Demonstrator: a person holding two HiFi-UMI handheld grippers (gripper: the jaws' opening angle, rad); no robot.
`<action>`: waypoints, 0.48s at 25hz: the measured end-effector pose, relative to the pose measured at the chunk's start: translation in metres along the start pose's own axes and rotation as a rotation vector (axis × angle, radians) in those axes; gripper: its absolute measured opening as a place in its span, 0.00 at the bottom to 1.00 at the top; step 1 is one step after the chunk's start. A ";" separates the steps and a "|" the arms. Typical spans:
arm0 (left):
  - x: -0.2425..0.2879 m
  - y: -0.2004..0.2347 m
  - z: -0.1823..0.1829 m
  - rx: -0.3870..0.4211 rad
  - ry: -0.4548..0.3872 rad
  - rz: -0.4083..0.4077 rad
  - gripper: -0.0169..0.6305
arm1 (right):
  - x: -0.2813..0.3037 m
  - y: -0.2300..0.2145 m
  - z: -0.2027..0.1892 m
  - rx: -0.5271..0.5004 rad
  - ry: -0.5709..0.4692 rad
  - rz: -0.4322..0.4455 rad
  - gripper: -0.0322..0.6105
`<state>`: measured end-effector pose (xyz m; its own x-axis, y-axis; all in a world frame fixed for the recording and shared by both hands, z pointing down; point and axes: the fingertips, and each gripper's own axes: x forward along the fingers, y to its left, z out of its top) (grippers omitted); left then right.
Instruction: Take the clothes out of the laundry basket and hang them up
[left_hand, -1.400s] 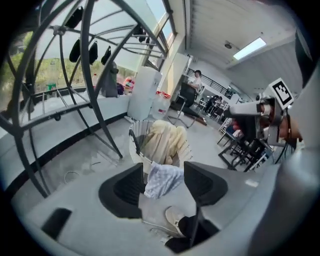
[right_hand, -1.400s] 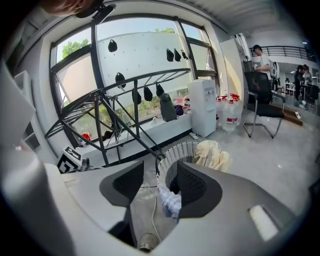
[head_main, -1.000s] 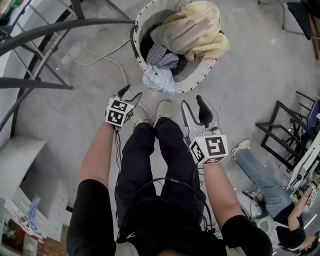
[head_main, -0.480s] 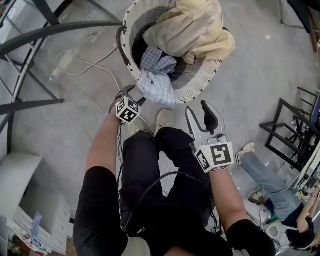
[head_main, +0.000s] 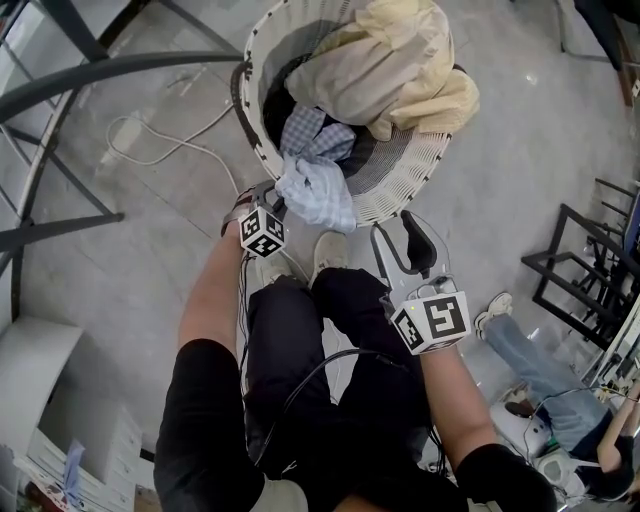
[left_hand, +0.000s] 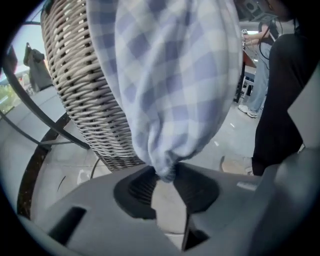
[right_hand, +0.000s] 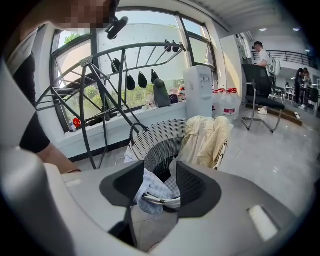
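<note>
Between the fingers of the left gripper (left_hand: 165, 172): bunched lower tip of the checked garment (left_hand: 170, 75), pinched by fingers that have just been closing in from a wider stance. Hangs above those fingers, spilled over the near rim of the laundry basket (left_hand: 80, 90) and down its wicker wall. Probably the easiest piece to seize without digging. Likely taken by the loose end so that an upward pull drags the rest free.

Ahead of the right gripper (right_hand: 160, 185), well apart from its fingers: same basket, with a cream garment (right_hand: 207, 135) heaped over the far rim. Fingers held wide, nothing touching either pad. Probably kept ready to take a second hold on the garment.

Not yet done: lifting out, spreading, hanging. Judged risk: so thin a pinch may slip.
</note>
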<state>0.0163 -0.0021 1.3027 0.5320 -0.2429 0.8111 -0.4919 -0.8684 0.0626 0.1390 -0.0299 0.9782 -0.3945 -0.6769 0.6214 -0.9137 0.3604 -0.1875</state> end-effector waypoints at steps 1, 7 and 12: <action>-0.002 0.002 0.004 -0.008 -0.016 0.011 0.11 | 0.001 -0.002 0.000 0.015 0.000 -0.003 0.37; -0.044 0.004 0.015 -0.094 -0.029 0.008 0.05 | -0.008 -0.001 0.006 0.066 0.028 -0.007 0.37; -0.120 -0.006 0.026 -0.179 -0.020 0.012 0.05 | -0.035 0.015 0.028 0.107 0.051 0.009 0.37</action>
<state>-0.0265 0.0214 1.1893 0.5383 -0.2625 0.8008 -0.6119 -0.7751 0.1572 0.1360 -0.0191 0.9324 -0.3998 -0.6392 0.6570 -0.9164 0.2940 -0.2716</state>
